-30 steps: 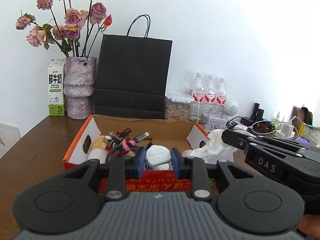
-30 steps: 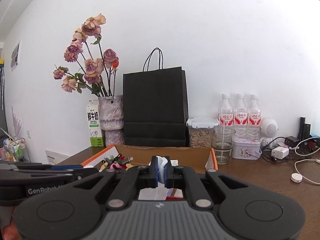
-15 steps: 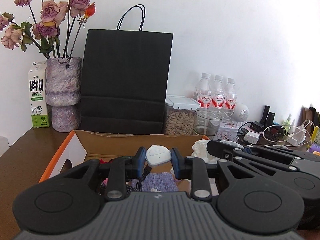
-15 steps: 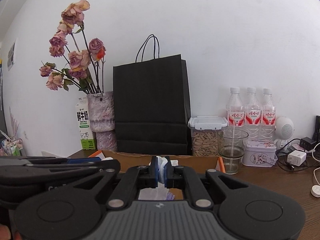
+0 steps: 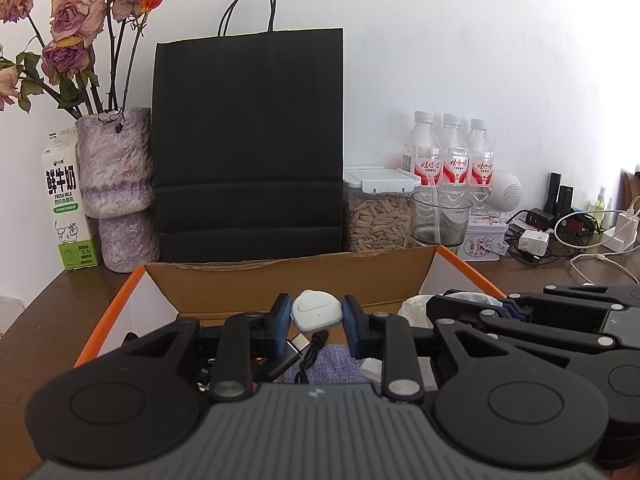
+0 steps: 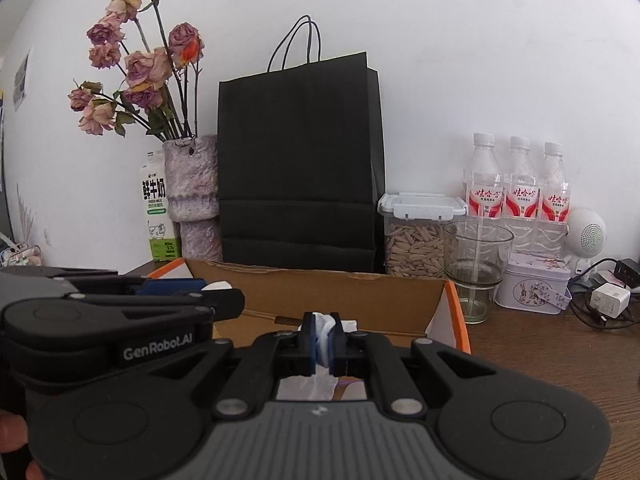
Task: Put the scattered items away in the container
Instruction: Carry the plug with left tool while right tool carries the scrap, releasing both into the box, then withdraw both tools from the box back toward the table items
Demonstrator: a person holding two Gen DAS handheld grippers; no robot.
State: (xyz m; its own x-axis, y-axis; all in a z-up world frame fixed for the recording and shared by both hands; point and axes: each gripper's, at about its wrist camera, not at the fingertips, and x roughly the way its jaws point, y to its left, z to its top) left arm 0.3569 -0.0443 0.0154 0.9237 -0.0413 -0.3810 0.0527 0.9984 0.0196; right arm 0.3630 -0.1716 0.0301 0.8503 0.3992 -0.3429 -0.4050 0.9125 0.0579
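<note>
My left gripper [image 5: 316, 318] is shut on a small white rounded device [image 5: 317, 313], held over the open cardboard box [image 5: 288, 280] with orange edges. Below it in the box lie black cables [image 5: 308, 354] and a purple cloth [image 5: 332, 364]. My right gripper [image 6: 323, 338] is shut on a crumpled white tissue [image 6: 324, 326], also above the box [image 6: 340, 292]. In the left wrist view the right gripper [image 5: 500, 306] shows beside mine on the right, with the tissue [image 5: 414, 306] at its tip. In the right wrist view the left gripper [image 6: 224, 286] reaches in from the left.
Behind the box stand a black paper bag [image 5: 248, 144], a purple vase of dried roses [image 5: 116, 188], a milk carton [image 5: 66, 200], a seed jar [image 5: 378, 212], a glass cup [image 5: 440, 216], three water bottles [image 5: 450, 152] and a tin [image 6: 534, 282]. Chargers and cables [image 5: 560, 228] lie at the right.
Both grippers have moved forward and down over the box with their loads still gripped. The bag and vase look larger and closer.
</note>
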